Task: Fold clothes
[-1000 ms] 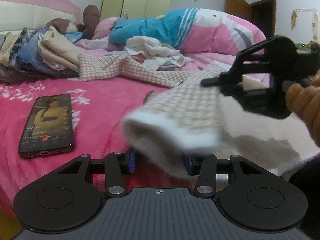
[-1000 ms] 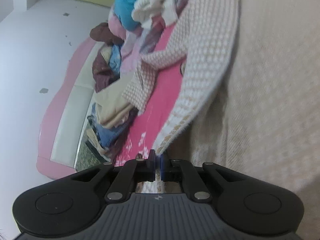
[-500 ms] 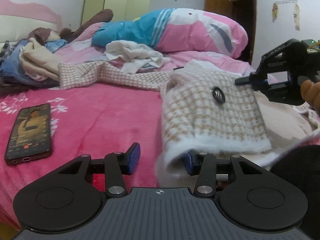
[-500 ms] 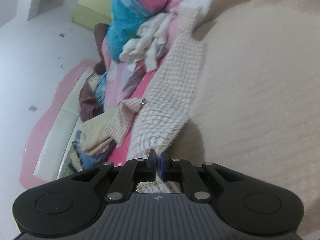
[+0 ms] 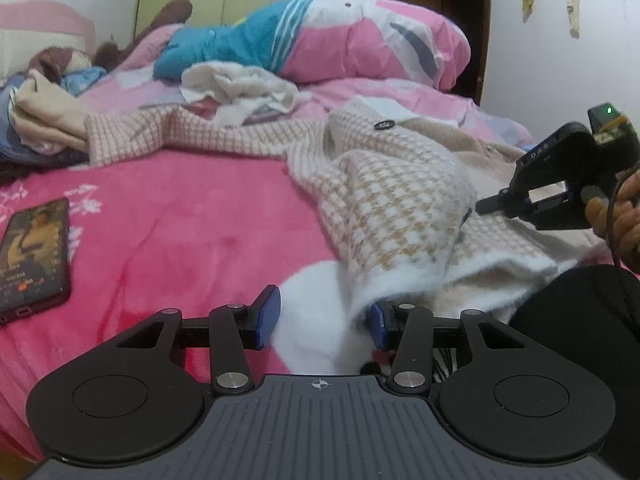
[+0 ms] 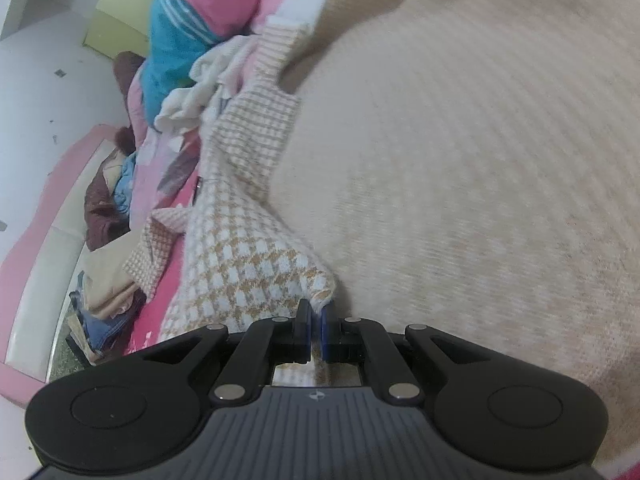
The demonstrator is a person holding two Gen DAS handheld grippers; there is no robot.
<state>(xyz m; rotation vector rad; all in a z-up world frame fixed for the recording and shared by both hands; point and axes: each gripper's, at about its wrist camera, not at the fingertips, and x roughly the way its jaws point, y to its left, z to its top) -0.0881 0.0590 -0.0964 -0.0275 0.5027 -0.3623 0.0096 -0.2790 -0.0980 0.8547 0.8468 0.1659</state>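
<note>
Far left on the pink fleece bed [image 5: 168, 216]: a black smartphone [image 5: 34, 252], lying clear of the folding. Near centre: left tongs [image 5: 320, 320] spread wide, gripping nothing, white fleece hem between the pads. Right of that: cream-and-tan houndstooth knitted cardigan [image 5: 392, 200], front panel doubled over. Far right: right tongs [image 6: 315, 322] pinched on the cardigan's edge, probably to steer the fold.

Cardigan [image 5: 384, 200] ahead of left gripper [image 5: 320, 320]: beige-and-white houndstooth, white fluffy hem, plain beige lining. Blanket [image 5: 180, 216] left of it: hot pink. Bolster [image 5: 320, 36] beyond: pink, white, teal striped. Gripper pads: blue; bodies black.
</note>
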